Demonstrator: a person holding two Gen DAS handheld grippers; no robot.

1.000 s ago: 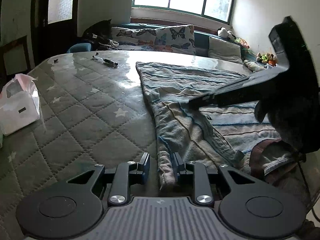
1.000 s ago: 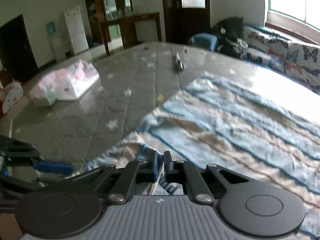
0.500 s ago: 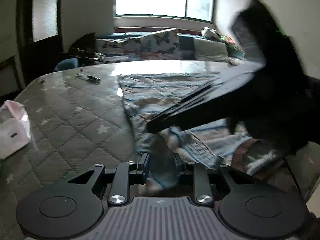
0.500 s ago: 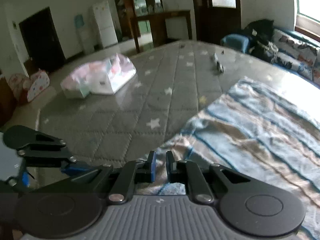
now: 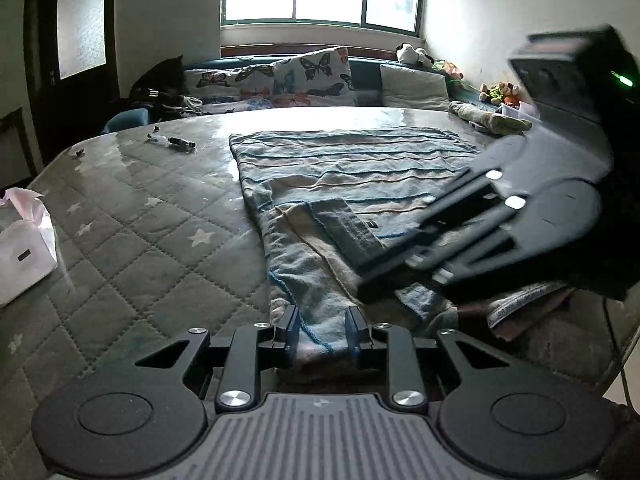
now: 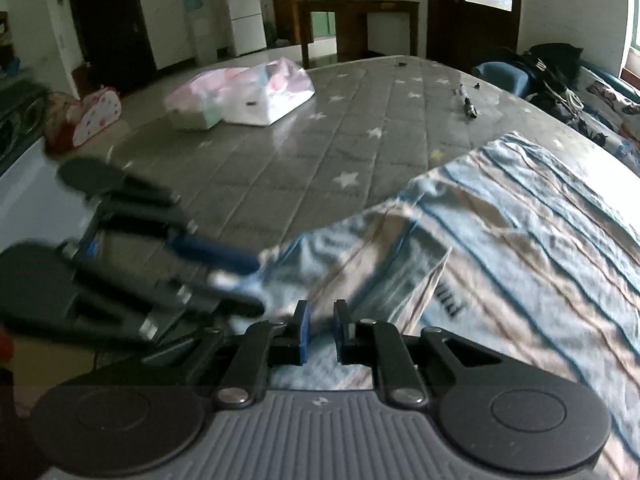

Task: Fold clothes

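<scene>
Striped garment lies on the quilted mattress. We hold our left gripper and right gripper over its near edge, both jaws parted and gripping nothing.

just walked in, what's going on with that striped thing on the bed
A person holding tongs in each hand is folding a striped garment on the quilted mattress. Both the left tongs and right tongs are open over its near end, gripping nothing. One part lies folded over; the rest is spread flat.
</scene>
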